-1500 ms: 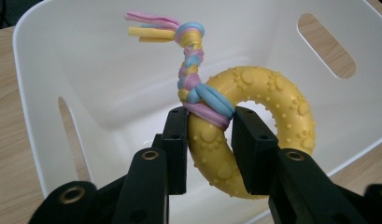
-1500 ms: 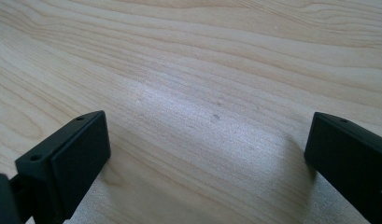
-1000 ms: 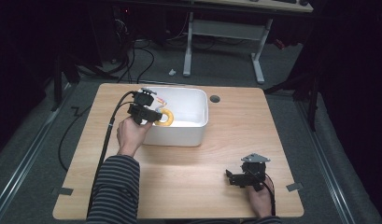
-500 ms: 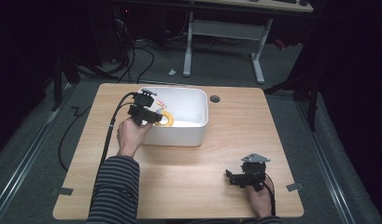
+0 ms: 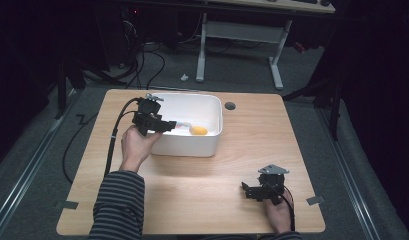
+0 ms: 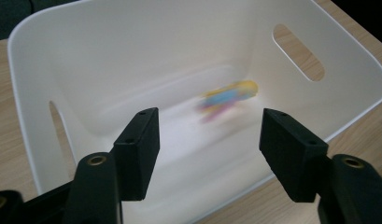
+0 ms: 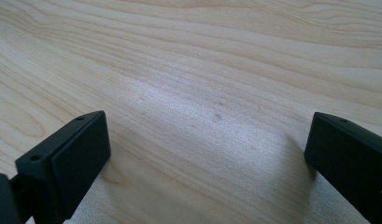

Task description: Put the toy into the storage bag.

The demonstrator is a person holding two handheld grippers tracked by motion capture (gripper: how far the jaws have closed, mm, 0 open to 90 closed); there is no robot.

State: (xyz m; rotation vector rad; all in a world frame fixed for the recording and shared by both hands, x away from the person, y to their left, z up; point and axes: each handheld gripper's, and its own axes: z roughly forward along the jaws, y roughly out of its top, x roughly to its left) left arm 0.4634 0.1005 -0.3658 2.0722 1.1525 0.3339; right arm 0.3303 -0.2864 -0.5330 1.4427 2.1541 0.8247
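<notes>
High view: left gripper hangs over the left rim of the white bin, at about 10 o'clock on the wooden table. Jaws spread, nothing between them. The yellow toy ring lies on the bin floor toward 3 o'clock of the gripper, with a blurred streak of colour beside it. My read: a drop-off, gripper kept just inside the rim so the release lands in the bin. Right gripper sits parked on the table at 5 o'clock, well apart from the bin, likely just kept out of the way.

Left gripper view: both black jaws wide apart, bare bin floor between them. The ring shows as a blurred yellow, blue and pink smear near the far wall, under the handle slot – it looks to be mid-tumble.

Right gripper view: jaws wide open over bare wood grain, holding nothing.

Versus earlier frames: the ring sat at the left gripper's tip, above the bin's left side; now it is loose on the bin floor nearer the right. The left jaws have just been opening, nothing between them now. Left hand barely shifts; right gripper is unchanged.
</notes>
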